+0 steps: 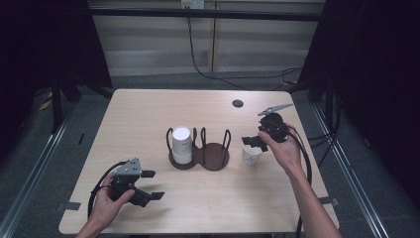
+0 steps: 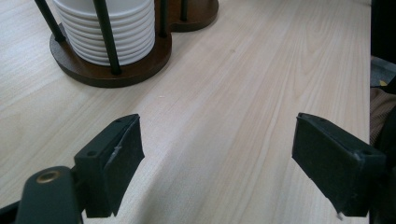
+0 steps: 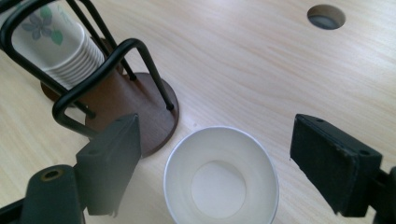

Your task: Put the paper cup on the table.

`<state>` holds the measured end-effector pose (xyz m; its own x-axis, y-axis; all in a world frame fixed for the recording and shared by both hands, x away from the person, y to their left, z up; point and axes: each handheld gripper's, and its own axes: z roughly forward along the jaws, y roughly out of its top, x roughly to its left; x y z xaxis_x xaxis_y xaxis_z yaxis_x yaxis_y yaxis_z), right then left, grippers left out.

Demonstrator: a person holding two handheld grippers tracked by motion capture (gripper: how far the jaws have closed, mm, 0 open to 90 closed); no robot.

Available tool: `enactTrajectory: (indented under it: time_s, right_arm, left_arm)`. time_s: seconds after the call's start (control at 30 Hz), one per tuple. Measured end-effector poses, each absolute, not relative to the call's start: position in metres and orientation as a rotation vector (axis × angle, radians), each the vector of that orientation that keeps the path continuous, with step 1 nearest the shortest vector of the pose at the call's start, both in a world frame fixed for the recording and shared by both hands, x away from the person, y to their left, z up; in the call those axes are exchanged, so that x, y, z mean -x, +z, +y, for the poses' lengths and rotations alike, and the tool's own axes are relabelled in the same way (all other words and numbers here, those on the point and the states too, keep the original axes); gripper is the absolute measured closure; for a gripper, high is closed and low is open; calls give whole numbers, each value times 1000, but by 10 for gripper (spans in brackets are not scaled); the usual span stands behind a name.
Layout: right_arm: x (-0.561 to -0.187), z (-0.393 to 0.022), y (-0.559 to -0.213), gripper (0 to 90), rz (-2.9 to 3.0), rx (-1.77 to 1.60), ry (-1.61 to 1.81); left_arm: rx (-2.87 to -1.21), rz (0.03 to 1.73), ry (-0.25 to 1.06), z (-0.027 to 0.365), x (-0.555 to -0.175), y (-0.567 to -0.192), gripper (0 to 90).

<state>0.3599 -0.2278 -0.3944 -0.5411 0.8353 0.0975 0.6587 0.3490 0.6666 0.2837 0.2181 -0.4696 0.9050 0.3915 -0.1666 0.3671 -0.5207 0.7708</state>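
At the table's near left corner in the high view, the left gripper [image 1: 151, 184] rests in the person's hand, its jaws wide apart with nothing between them; its own view confirms bare table [image 2: 261, 70] between the pads. Centre: a dark wooden cup holder [image 1: 200, 154] with wire loops keeps a stack of inverted paper cups [image 1: 182, 144] in its left bay, the right bay vacant. The left gripper view resolves the stack's ribbed rims [image 2: 109, 32]; the right gripper view reveals a leaf print on the stack [image 3: 44, 28]. Right: a single paper cup [image 1: 251, 154] stands upright just beside the holder. The right gripper [image 1: 255, 142] hovers above it, jaws apart, pads off the cup. The right gripper view looks into its white interior [image 3: 219, 179].
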Motion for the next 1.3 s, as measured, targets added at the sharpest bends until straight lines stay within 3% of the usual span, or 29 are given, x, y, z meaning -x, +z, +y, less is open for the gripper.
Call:
enactTrajectory:
  time_s: [0.6,1.3]
  right_arm:
    - [-320,-233,-400,164,2198,-1315,1191]
    - [-269,-203,-411,166,2143,-1224,1309]
  left_arm:
    - [-2161,538,33,217,-283,-470,164]
    - [-2130,562,35,214,-279,-470,165]
